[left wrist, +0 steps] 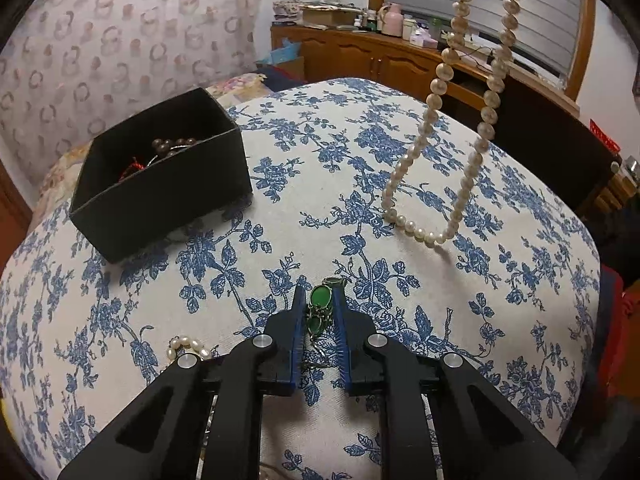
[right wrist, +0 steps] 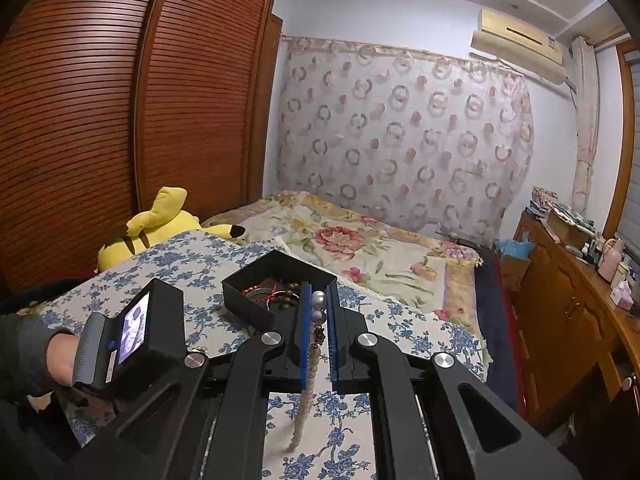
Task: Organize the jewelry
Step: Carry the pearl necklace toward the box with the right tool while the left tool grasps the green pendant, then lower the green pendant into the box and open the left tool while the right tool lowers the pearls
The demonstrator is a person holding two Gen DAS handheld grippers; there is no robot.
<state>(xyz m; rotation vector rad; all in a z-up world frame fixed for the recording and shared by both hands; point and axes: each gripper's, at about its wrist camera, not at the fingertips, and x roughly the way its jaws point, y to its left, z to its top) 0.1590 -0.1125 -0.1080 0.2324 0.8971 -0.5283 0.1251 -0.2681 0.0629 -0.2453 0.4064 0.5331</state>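
Left tongs (left wrist: 318, 304) pinch the green pendant (left wrist: 321, 298) on the floral cloth (left wrist: 520, 280); right tongs (right wrist: 319, 308) grasp the pearl necklace (left wrist: 460, 120), hanging right of the black box (left wrist: 160, 196). Swinging pearls may miss it or snag.

Cloth (left wrist: 304, 208) on the tabletop is off-white with a blue floral print, and the box (left wrist: 160, 184) is plain black. Pearl necklace (left wrist: 424, 232) is creamy white, the pendant (left wrist: 320, 298) bright green. Both hand-held grippers are black with blue pads (right wrist: 306, 320), plus there's a yellow plush (right wrist: 152, 228) by the reddish-brown wardrobe (right wrist: 120, 100).
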